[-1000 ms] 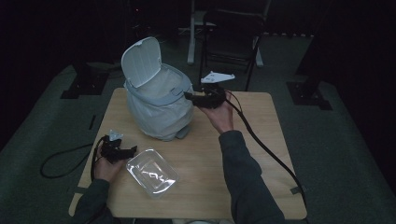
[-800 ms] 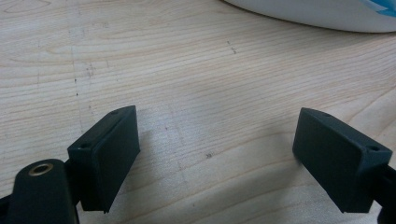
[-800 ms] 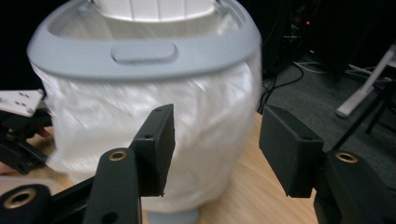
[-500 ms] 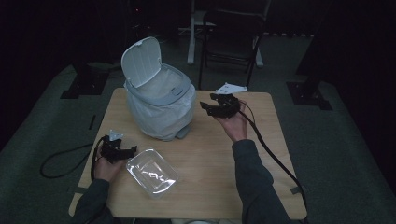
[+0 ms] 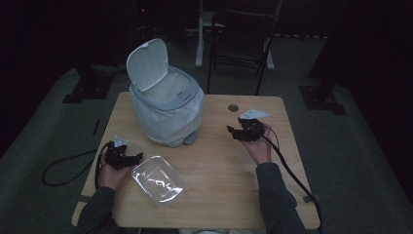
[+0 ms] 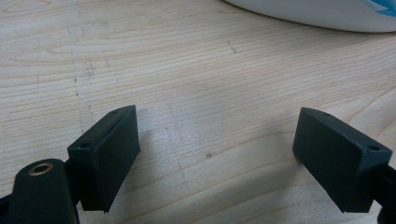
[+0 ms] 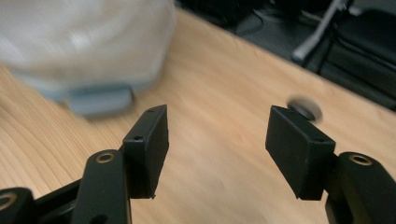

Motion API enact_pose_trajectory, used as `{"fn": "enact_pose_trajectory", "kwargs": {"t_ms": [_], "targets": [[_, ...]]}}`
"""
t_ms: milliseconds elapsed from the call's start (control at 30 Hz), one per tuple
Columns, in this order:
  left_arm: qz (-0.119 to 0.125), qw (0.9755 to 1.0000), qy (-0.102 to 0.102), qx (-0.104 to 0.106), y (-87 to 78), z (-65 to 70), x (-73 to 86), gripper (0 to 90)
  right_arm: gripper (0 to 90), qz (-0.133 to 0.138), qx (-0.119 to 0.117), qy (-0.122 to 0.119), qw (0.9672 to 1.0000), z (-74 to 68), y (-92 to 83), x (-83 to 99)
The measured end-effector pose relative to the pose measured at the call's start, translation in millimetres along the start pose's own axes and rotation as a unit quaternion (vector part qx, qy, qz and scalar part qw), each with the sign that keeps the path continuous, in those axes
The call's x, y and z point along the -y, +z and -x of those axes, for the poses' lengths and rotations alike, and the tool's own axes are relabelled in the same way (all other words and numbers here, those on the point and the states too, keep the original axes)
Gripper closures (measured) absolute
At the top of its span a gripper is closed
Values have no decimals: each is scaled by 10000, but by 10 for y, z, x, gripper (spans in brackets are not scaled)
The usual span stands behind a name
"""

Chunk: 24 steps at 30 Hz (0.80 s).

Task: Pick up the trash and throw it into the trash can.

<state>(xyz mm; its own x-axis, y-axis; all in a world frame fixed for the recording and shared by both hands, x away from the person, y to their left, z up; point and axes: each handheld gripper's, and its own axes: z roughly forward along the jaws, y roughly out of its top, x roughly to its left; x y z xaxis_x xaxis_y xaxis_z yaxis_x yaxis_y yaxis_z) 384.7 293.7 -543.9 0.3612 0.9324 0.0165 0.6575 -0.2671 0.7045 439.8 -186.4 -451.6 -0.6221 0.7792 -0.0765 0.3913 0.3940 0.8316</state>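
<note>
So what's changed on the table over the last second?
The right gripper came away from the bin toward the table's right side and lower, its jaws just opening, nothing between them. The left gripper, the clear container and the bin's raised lid stayed put.

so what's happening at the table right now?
A person sits at the wooden table with a gripper in each hand. The right gripper is off to the right of the small bagged bin, whose lid is flipped up; its jaws have just been opening and hold nothing. The left gripper sits open and empty beside the clear plastic tray at the front of the table. Nothing is gripped at the moment.
</note>
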Motion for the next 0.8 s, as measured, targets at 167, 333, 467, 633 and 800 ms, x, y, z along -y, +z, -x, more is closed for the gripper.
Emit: {"fn": "enact_pose_trajectory", "kwargs": {"t_ms": [167, 333, 467, 633, 800], "targets": [[30, 10000, -30, -10, -11, 1, 11, 170, 368, -218, 182, 134, 9995, 83, 1, 278], [31, 10000, -63, -41, -43, -16, 23, 241, 394, -334, 276, 274, 9987, 168, -23, 518], [-9, 9999, -96, -79, -46, -4, 16, 245, 402, -414, 336, 398, 9978, 201, -19, 717], [-37, 9999, -144, -88, -71, 7, 16, 266, 401, -591, 432, 503, 9960, 214, 3, 882], [-21, 9988, -446, 190, -167, -76, 56, 419, 393, -658, 497, 566, 9950, 226, 26, 965]]}}
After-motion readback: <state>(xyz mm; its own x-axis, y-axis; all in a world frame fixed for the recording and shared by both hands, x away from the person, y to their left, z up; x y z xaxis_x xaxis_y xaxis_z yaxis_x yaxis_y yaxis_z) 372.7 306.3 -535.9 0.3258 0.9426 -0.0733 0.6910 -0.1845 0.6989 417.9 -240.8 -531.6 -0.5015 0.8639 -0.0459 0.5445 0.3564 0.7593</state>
